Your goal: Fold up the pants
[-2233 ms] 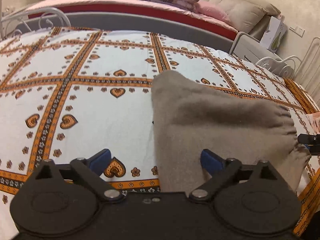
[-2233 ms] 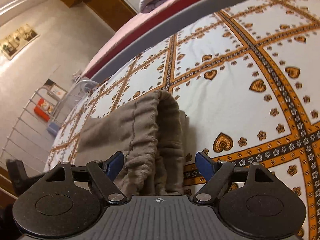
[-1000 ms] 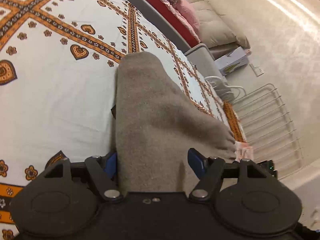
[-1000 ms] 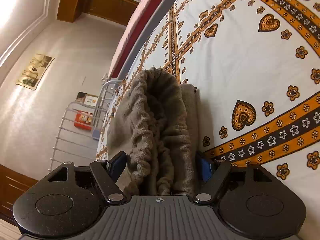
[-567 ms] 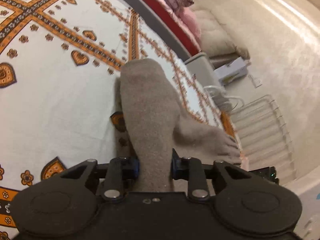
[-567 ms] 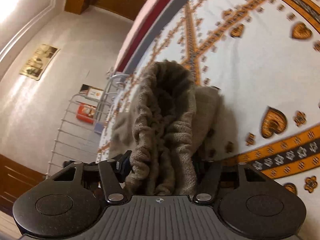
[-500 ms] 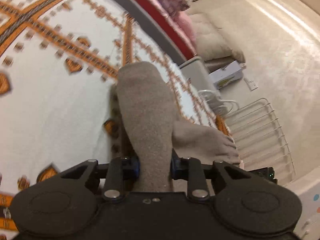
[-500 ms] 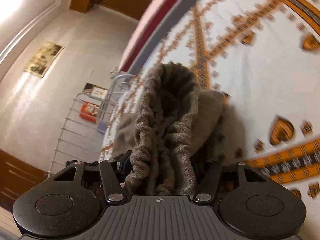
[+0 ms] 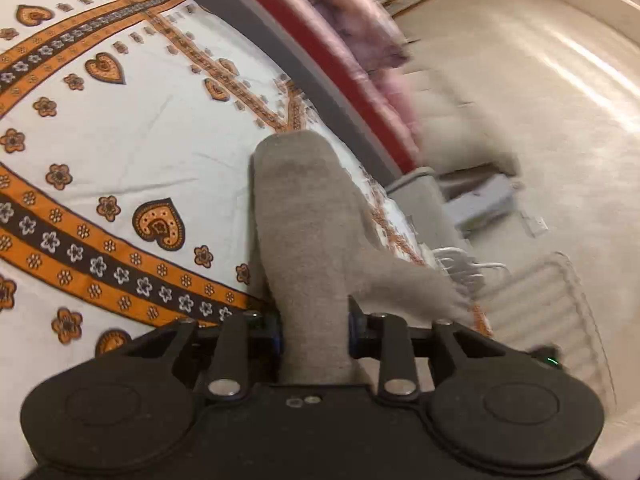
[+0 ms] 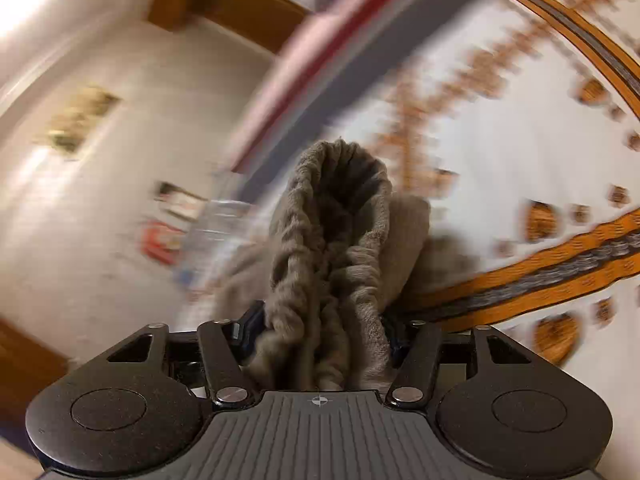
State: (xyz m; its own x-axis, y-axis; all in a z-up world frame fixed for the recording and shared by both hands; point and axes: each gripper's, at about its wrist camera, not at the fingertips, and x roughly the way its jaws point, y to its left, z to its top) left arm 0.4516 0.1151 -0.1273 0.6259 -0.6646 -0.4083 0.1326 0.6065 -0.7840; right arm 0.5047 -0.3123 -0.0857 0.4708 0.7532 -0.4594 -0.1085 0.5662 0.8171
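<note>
- While the left gripper clamps a smooth fold of the pants over the bedspread, its jaws having just eased, cloth could slip.
- The right gripper pinches the bunched waistband; uneven carrying may skew the fold.

Bedroom in a home. Bedspread, white with orange heart-and-flower bands, lies beneath and left of the left tongs; a second bed with red edge and heaped pink bedding stands beyond. Framed picture hangs on the cream wall left of the right tongs, wooden door frame above.
</note>
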